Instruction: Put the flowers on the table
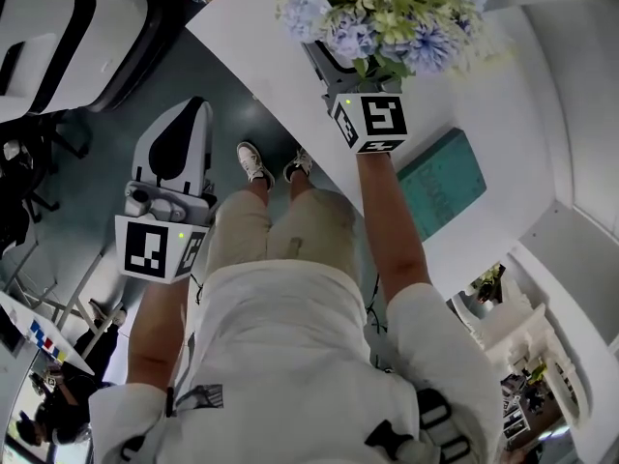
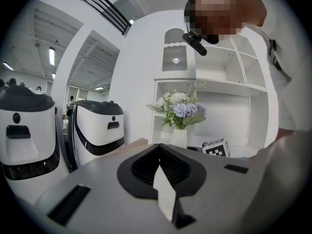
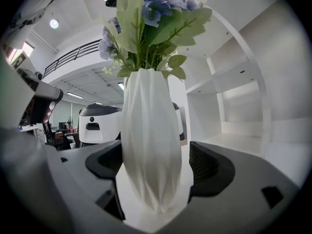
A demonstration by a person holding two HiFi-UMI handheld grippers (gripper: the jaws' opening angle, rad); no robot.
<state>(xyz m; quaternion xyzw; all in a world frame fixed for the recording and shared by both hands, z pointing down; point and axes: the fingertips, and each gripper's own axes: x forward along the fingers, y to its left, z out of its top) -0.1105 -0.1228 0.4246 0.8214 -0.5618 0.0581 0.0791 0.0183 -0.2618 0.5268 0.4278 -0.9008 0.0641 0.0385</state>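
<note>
My right gripper (image 3: 155, 175) is clamped on the white vase (image 3: 148, 130), its long axis upright and the flowers (image 1: 387, 8) at its 12 o'clock over the table (image 1: 503, 114). I judge the move is straight down. My left gripper (image 2: 161, 179), jaws together and empty, hangs at 8 o'clock, well apart

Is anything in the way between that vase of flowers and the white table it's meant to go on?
Nothing visible. The right gripper holds the white ribbed vase of blue and white flowers over the white table. The teal book lies off to one side, nearer the person.
</note>
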